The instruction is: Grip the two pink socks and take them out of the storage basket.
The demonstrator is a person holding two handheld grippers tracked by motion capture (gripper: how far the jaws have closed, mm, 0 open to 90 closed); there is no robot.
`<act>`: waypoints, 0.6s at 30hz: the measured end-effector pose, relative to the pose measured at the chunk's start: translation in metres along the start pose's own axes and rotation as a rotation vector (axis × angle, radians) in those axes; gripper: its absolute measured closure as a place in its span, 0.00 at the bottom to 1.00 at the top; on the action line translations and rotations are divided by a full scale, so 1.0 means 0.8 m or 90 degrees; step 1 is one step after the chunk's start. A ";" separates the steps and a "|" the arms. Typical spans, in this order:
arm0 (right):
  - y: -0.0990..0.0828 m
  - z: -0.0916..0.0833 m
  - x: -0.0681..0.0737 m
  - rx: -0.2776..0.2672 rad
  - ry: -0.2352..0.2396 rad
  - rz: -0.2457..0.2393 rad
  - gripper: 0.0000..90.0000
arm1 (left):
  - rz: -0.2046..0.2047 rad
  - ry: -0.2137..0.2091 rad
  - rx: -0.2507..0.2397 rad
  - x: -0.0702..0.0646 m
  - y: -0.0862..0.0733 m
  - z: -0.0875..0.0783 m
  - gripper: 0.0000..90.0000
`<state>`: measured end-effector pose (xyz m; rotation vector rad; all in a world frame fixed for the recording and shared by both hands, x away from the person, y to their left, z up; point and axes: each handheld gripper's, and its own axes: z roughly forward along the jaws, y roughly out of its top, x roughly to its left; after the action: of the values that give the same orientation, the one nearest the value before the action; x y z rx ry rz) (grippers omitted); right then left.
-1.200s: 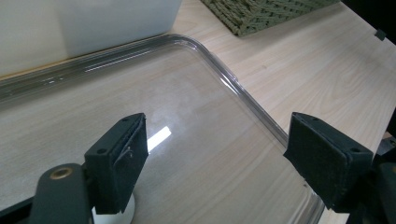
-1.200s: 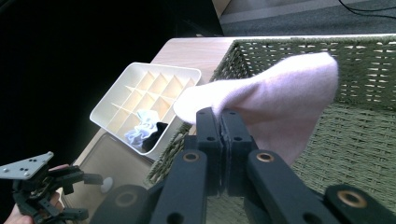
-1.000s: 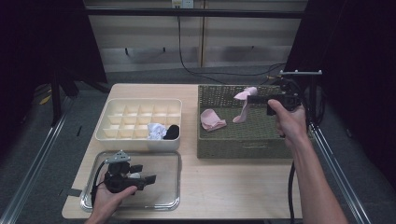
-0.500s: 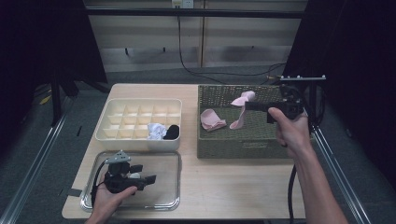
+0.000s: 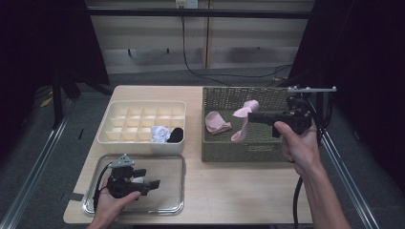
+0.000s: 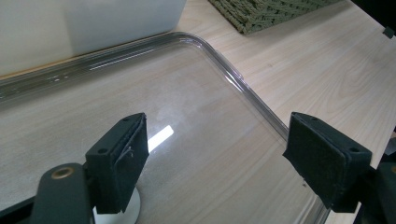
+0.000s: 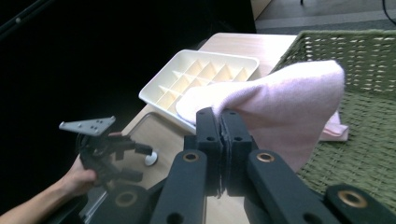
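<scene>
My right gripper (image 5: pixel 249 116) is shut on a pale pink sock (image 5: pixel 242 120), which hangs from the jaws above the green wicker basket (image 5: pixel 229 148). In the right gripper view the jaws stand pressed together on the sock's (image 7: pixel 280 102) fabric. A second pink sock (image 5: pixel 217 122) lies on the basket floor. My left gripper (image 5: pixel 152 183) rests low over the clear plastic tray (image 5: pixel 172 207); its jaws stand wide apart above the tray (image 6: pixel 243 88) with nothing between them.
A cream divided organizer (image 5: pixel 124 125) stands left of the basket, with a white sock (image 5: pixel 159 133) and a black sock (image 5: pixel 176 135) in its front compartments. A small white round object (image 6: pixel 127 212) lies on the tray under the left jaw. Bare wood lies in front of the basket.
My right gripper has carried the pink sock toward the near side of the basket and a little higher. The left gripper has kept still.
</scene>
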<state>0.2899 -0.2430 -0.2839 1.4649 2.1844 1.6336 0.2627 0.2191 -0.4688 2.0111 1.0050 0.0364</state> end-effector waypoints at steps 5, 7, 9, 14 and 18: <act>-0.015 -0.004 0.015 -0.002 0.008 -0.017 0.98 | 0.002 0.001 0.003 0.000 0.000 0.000 0.23; -0.021 -0.004 0.016 -0.002 0.011 -0.016 0.98 | 0.001 0.000 0.003 0.000 0.000 0.001 0.23; -0.027 -0.004 0.017 0.004 0.010 -0.018 0.98 | 0.001 0.001 0.000 -0.001 0.000 0.001 0.24; -0.045 0.001 0.016 0.017 0.011 -0.014 0.98 | -0.004 0.005 -0.001 0.000 0.000 0.000 0.28; -0.061 0.005 0.020 0.026 0.015 -0.012 0.98 | -0.010 0.010 0.000 0.000 0.001 0.002 0.31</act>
<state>0.2516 -0.2290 -0.3157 1.4372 2.2500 1.6191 0.2636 0.2178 -0.4689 2.0059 1.0308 0.0440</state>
